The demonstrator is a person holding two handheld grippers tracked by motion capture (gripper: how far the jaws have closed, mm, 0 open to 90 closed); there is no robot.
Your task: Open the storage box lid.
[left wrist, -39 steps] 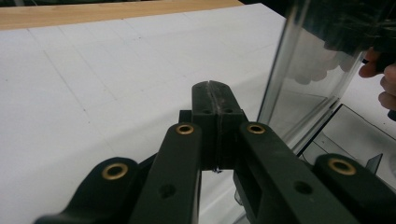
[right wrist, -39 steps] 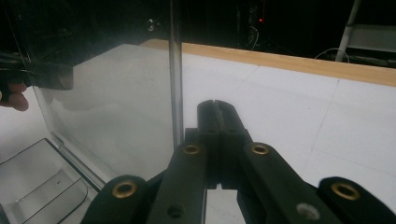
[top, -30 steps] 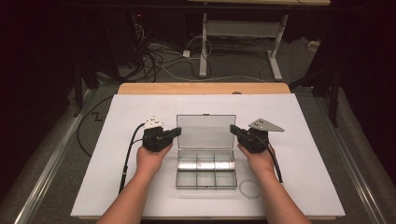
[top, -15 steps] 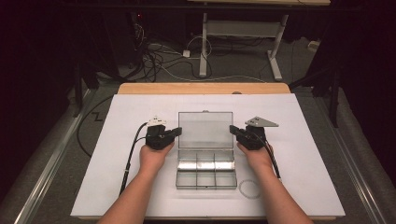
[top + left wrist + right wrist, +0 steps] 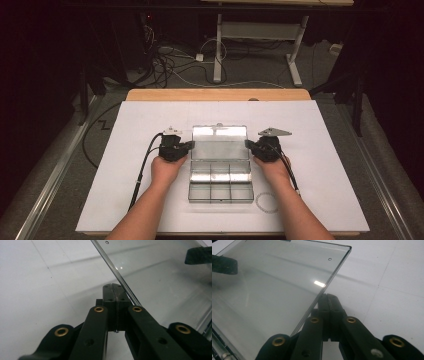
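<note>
The box lid (image 5: 220,142) stands between the clenched left claw (image 5: 190,145) and clenched right claw (image 5: 247,144).

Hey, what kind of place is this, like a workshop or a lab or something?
Probably a lab set up for recording. A white-covered table stands in a dark room, loose cables lie on the floor behind it, and a person works a clear box with two handheld grippers.

Clear box (image 5: 220,180), clear lid (image 5: 220,141); black tools (image 5: 190,145) (image 5: 248,144); white table cover (image 5: 320,165).
</note>
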